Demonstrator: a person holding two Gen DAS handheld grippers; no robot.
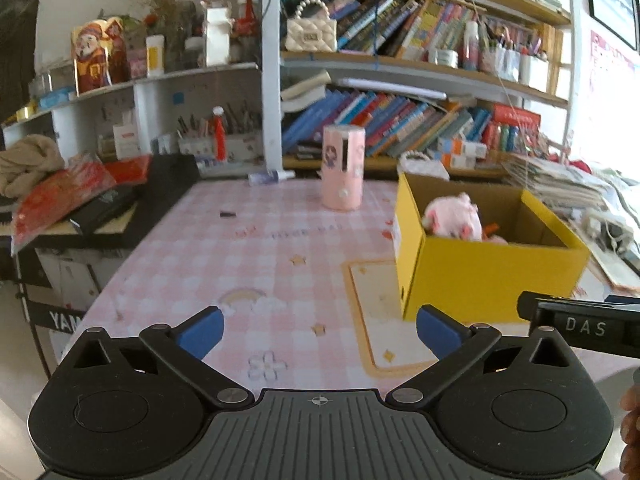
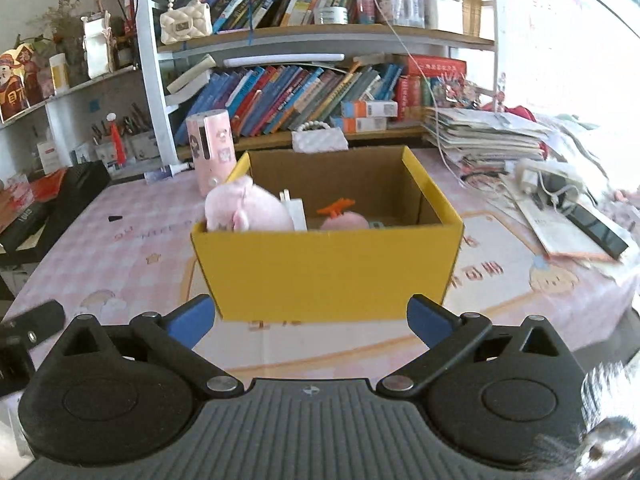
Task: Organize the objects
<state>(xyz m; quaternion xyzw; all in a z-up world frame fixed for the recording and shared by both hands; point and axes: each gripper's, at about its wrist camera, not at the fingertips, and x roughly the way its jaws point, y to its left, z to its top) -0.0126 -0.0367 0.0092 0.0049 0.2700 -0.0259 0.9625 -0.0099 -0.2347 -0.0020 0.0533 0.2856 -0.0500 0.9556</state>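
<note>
The yellow box [image 2: 328,268] stands on the table [image 2: 120,248] and already holds several things: a pink plush toy [image 2: 244,208] at its near left corner, a white plug-like piece [image 2: 294,210] beside it, and a second pink item with an orange part [image 2: 340,216] further in. Judging by that, most of the sorting looks done. What seems left on the pink checked cloth is the pink cylinder [image 1: 344,168] standing upright, a small dark bit [image 1: 227,213] lying loose, and a small bottle [image 1: 270,177] on its side near the shelf; whether these belong in the box cannot be told.

The right gripper [image 2: 312,320] has its blue fingers [image 2: 192,322] spread wide with nothing between them; the box sits straight ahead of them, close, its front wall filling the gap in view but not touched. The left gripper [image 1: 318,334] also has its fingers [image 1: 202,332] wide apart and empty. From it, the box lies ahead and to the right, near the right finger, while the pink cylinder stands well ahead, roughly in line with the gap, and the dark bit lies ahead to the left.
</note>
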